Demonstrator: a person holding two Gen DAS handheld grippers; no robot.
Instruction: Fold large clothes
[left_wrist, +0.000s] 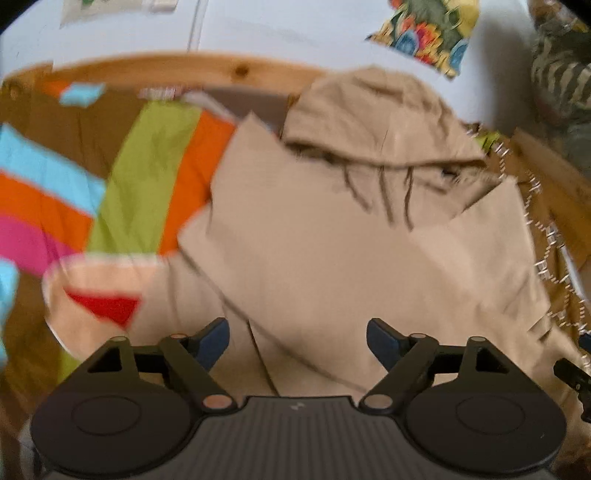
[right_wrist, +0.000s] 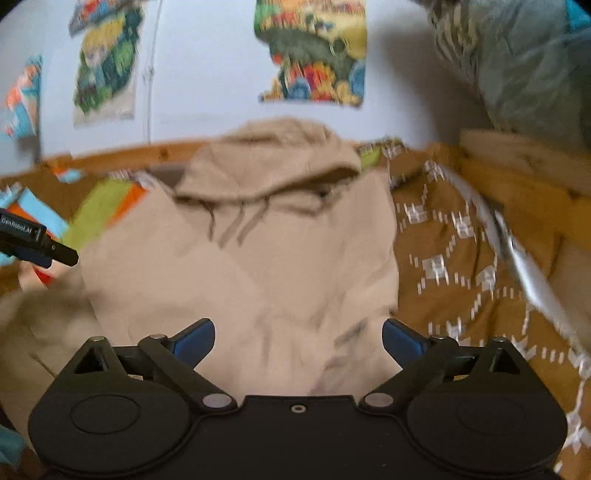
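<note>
Where the beige hoodie (left_wrist: 332, 236) lies spread on the brown patterned bedcover (right_wrist: 461, 251), hood toward the wooden bed frame (left_wrist: 207, 70) and the wall, both grippers hang just above its lower half. The left gripper (left_wrist: 297, 341) looks along the hoodie's left part, where a sleeve seems folded across the chest — its blue-padded fingers (left_wrist: 214, 338) stand wide apart, gripping nothing. The right gripper (right_wrist: 297, 341) hovers over the hoodie's hem, nearer the bedcover's white pattern, its jaws equally spread and empty. Whether either touches the cloth cannot be told; both views are blurred. Left of the hoodie lies a striped, bright-coloured cloth (left_wrist: 140, 173).
</note>
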